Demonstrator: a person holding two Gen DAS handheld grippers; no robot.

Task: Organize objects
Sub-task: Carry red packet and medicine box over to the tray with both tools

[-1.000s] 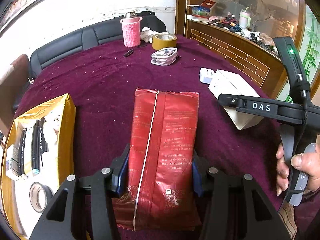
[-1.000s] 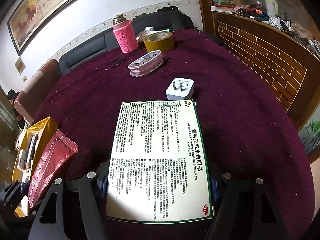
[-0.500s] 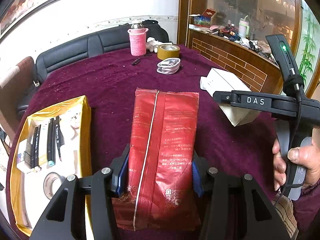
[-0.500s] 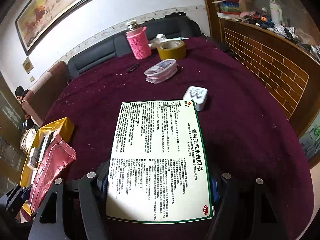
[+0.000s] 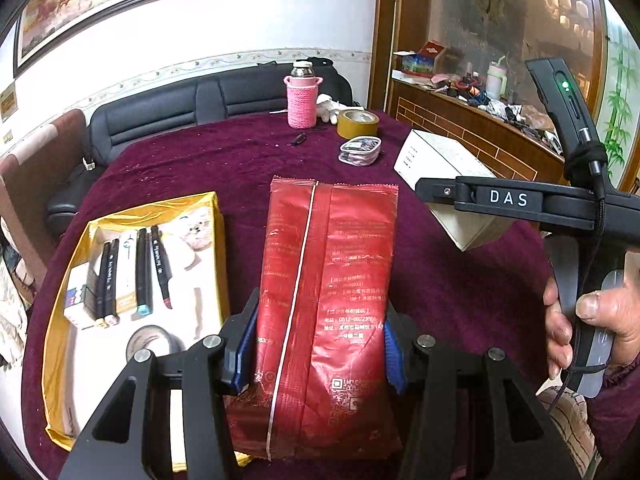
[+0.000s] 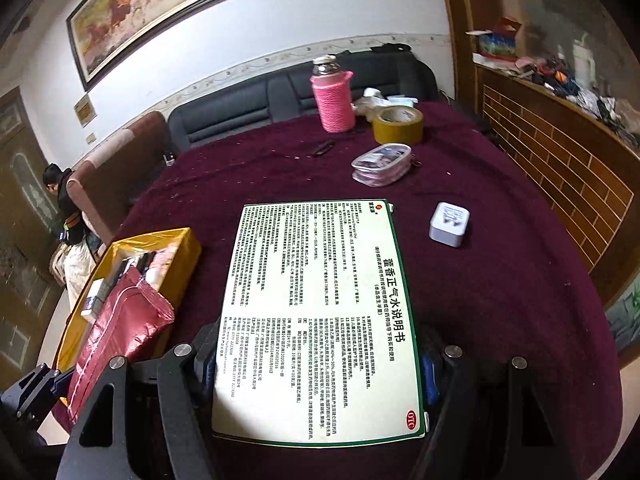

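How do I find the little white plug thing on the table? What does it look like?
Start at the round table with the dark red cloth. Just past the far right corner of the big white medicine box held in the right gripper sits the white charger plug. It is a small rounded cube with two metal prongs, the only plain white thing lying loose there.

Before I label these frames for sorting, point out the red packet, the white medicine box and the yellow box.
red packet [image 5: 332, 288], left wrist view, middle of its printed back
white medicine box [image 6: 320, 320], right wrist view, centre of its printed face
yellow box [image 5: 218, 240], left wrist view, right-hand wall
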